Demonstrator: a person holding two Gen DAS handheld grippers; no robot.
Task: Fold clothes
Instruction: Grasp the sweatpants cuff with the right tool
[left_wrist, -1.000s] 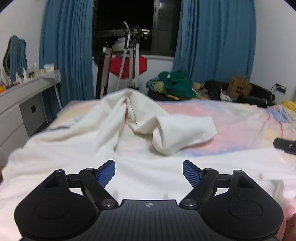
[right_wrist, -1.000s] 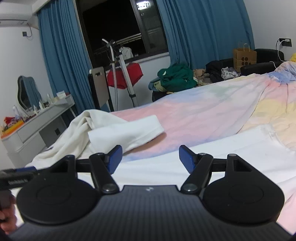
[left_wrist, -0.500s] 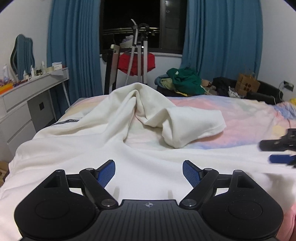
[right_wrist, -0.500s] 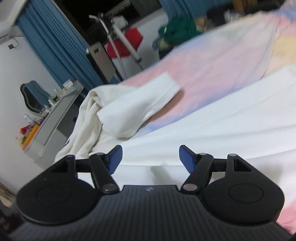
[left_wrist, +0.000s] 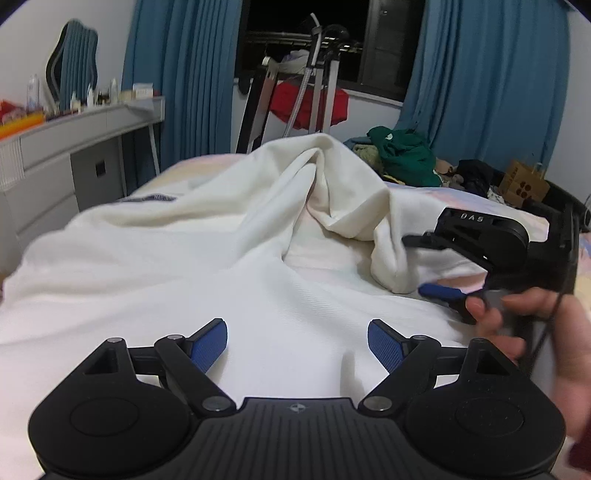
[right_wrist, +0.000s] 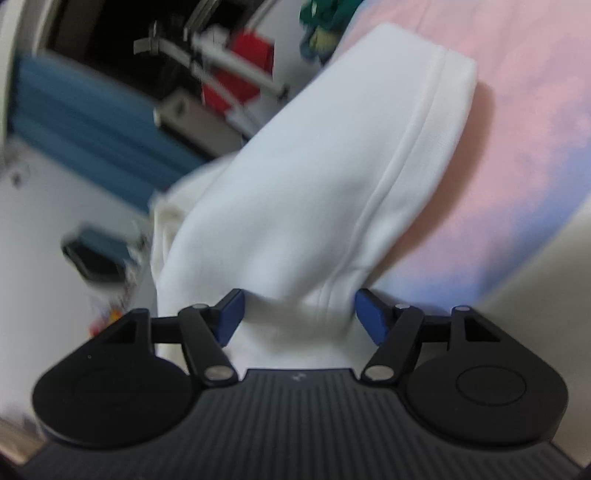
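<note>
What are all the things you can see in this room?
white garment: one, white, spread and bunched on the bed; its sleeve lies between the right gripper's open fingers
bed sheet: one, pink, blue and yellow, under the garment
curtains: two, blue, either side of the dark window
drying rack: one, metal, by the window, red cloth hanging on it
green clothes pile: one, beyond the bed
paper bag: one, brown, far right
dresser: one, grey, left, small bottles on top
mirror: one, wavy frame, left wall
left gripper: black, blue pads, open above the garment
right gripper: black, blue pads, open around the sleeve
hand: one, holding the right gripper
</note>
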